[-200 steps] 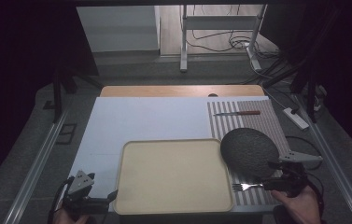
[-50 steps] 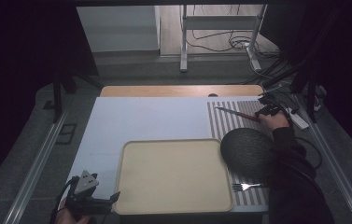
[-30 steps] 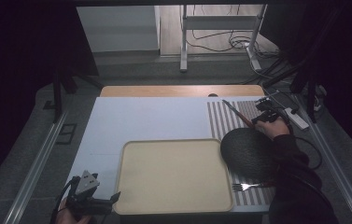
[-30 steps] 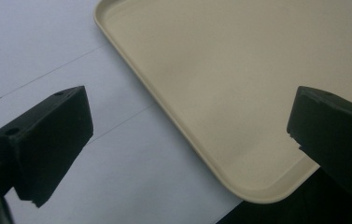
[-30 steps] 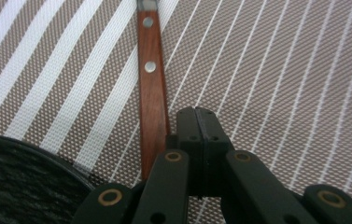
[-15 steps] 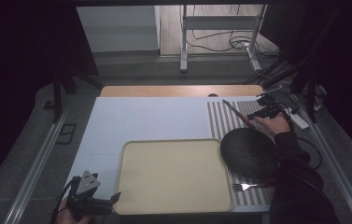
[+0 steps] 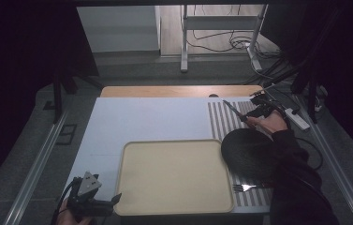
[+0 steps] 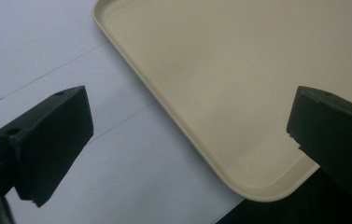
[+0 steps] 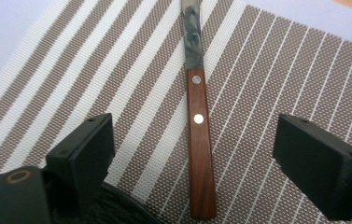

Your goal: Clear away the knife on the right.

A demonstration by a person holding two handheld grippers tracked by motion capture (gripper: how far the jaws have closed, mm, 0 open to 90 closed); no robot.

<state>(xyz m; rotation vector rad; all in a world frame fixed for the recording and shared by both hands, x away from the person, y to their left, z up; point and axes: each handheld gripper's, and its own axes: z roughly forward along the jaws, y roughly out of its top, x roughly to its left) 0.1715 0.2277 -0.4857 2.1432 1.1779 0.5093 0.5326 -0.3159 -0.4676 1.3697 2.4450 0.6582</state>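
Right gripper [image 9: 197, 158] hung over the striped placemat [image 9: 276, 84], jaws spread wide and holding nothing. The knife [image 9: 199, 135] lay flat on the mat between the two fingers [image 9: 82, 154], touching neither; its wooden handle ran up the gap and the blade pointed away beyond the tips. That centring looked deliberate, likely to line up a pinch across the handle.

Left gripper [image 8: 187, 154] sat low at the near left corner of the tray [image 8: 239, 70], jaws wide apart and empty, one finger [image 8: 47, 140] over the white table cover [image 8: 61, 42], the other over the tray's rim. Probably parked.

The right gripper view gave the handle's rivets and the edge of the dark plate [image 9: 117, 210] just behind the fingers. The high view alone placed the fork [image 7: 248, 188] near the plate's [image 7: 249, 152] front edge, well back from the right gripper [image 7: 258, 112].
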